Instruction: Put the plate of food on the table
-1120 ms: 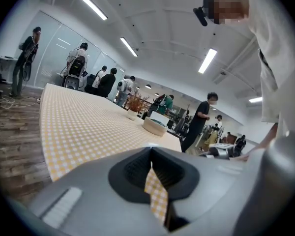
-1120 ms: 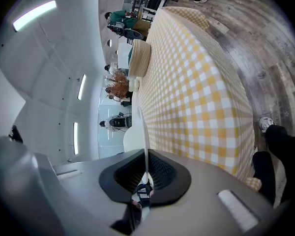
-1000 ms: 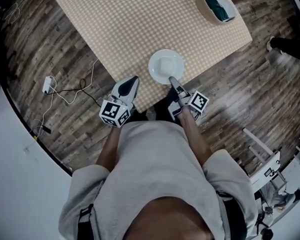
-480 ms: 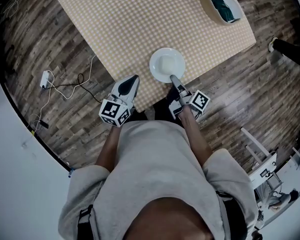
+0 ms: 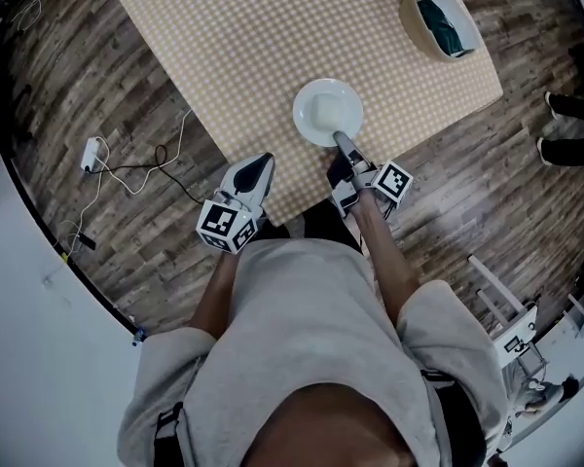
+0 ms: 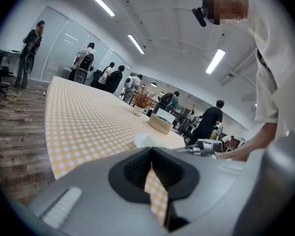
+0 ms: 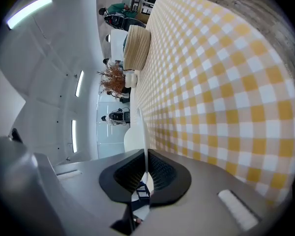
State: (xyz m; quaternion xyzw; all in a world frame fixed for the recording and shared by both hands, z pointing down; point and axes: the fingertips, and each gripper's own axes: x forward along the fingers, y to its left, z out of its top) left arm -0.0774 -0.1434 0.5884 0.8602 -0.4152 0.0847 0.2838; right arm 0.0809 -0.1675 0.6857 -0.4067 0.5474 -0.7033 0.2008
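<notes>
A white plate (image 5: 327, 111) lies on the yellow checked tablecloth (image 5: 273, 37) near the table's front edge; I cannot make out food on it. My right gripper (image 5: 343, 142) is shut on the plate's near rim, which shows as a thin white edge (image 7: 145, 132) between the jaws of my right gripper (image 7: 146, 168). My left gripper (image 5: 263, 161) hovers at the table's front edge, left of the plate, jaws closed with nothing held. From my left gripper (image 6: 151, 154) the plate (image 6: 146, 140) appears ahead to the right.
A round woven basket (image 5: 436, 17) with something teal inside stands at the table's far right corner. A power strip (image 5: 94, 154) and cables lie on the wooden floor to the left. Someone's feet (image 5: 569, 115) stand at the right. Several people stand in the room beyond.
My right gripper has moved forward with the plate, carrying it a little farther in over the table. The left gripper has stayed near the table edge.
</notes>
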